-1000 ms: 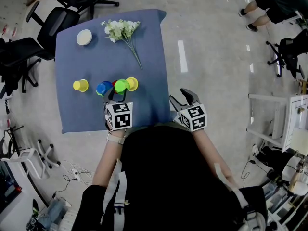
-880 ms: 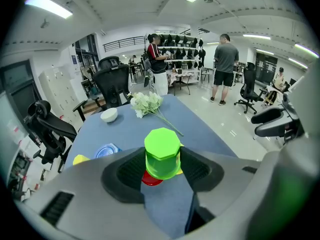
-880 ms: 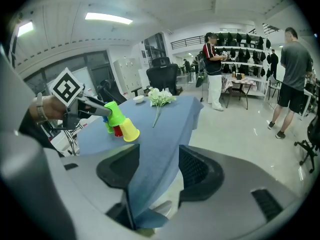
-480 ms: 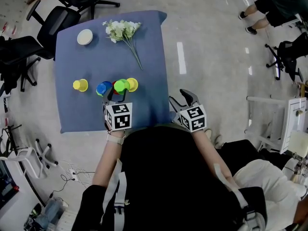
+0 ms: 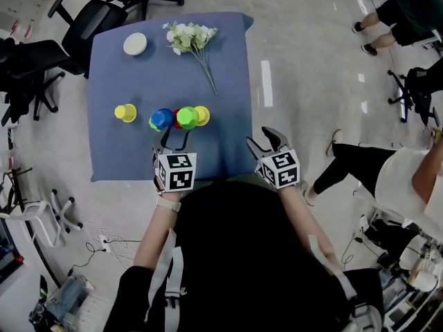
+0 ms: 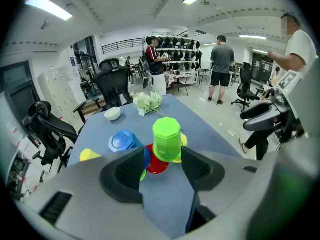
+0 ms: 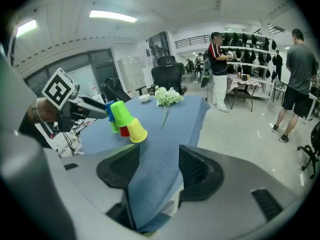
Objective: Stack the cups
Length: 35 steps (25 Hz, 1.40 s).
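Note:
Several upside-down cups cluster on the blue table (image 5: 111,151): a green cup (image 5: 187,117) over a red cup (image 5: 176,115), a blue cup (image 5: 161,119) to its left, a yellow cup (image 5: 202,115) to its right. Another yellow cup (image 5: 125,112) stands alone further left. My left gripper (image 5: 173,142) hovers just short of the cluster; its jaws are opening with nothing between them. In the left gripper view the green cup (image 6: 166,138) stands beyond my left gripper (image 6: 162,171). My right gripper (image 5: 264,142) hangs open and empty off the table's near right corner, seeing the cups (image 7: 120,113) from the side.
A white bowl (image 5: 135,43) and a bunch of white flowers (image 5: 194,39) lie at the table's far side. Office chairs (image 5: 83,26) stand left of the table. A person's legs (image 5: 360,164) cross the floor on the right.
My left gripper has drawn back a little from the green cup, jaws slightly wider. A person has walked into the floor space at the right. The right gripper has barely moved.

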### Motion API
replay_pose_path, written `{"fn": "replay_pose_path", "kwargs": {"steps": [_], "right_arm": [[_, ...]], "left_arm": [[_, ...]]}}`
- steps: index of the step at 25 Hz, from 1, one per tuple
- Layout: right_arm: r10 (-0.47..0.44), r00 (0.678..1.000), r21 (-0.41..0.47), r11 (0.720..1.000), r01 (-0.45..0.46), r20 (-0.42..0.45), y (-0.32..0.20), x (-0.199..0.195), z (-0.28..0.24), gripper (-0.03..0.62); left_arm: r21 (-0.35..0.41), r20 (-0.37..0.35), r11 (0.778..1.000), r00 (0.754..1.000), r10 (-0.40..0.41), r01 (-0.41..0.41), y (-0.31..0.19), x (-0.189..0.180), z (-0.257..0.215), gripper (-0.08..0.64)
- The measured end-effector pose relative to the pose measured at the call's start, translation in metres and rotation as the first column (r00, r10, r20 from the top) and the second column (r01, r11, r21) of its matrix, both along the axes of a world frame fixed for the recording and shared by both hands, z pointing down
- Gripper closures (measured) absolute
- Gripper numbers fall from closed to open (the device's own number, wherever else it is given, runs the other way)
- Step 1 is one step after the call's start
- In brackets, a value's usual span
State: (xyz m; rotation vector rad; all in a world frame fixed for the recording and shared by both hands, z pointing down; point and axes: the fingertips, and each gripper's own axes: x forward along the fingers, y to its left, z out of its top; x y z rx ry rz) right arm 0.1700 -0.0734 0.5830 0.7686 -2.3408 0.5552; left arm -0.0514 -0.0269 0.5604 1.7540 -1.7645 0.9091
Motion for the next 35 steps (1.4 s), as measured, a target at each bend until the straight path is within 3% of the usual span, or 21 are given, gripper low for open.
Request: {"fn": "replay_pose_path", "kwargs": {"steps": [8, 17, 27, 35], "right_arm": [[-0.037, 0.999, 0.006, 0.999, 0.037, 0.005, 0.019, -0.045, -0.005, 0.336], [-0.036, 0.999, 0.011, 0.999, 0.036, -0.019, 0.04, -0.088, -0.01, 0.336], [0.02, 0.998, 0.015, 1.0, -0.02, -0.061, 0.052, -0.125, -0.01, 0.336], [0.12, 0.987, 0.017, 0.993, -0.119, -0.107, 0.056, -0.124, -0.011, 0.336]], "left_arm": [[-0.023, -0.024, 0.999, 0.999, -0.043, 0.042, 0.039, -0.042, 0.008, 0.322], [-0.02, -0.035, 0.994, 0.993, -0.109, 0.109, 0.063, -0.117, 0.015, 0.322], [-0.018, -0.04, 0.992, 0.991, -0.125, 0.124, 0.057, -0.2, 0.038, 0.322], [-0.018, -0.063, 0.995, 0.993, -0.099, 0.098, 0.032, -0.243, 0.064, 0.322]]}}
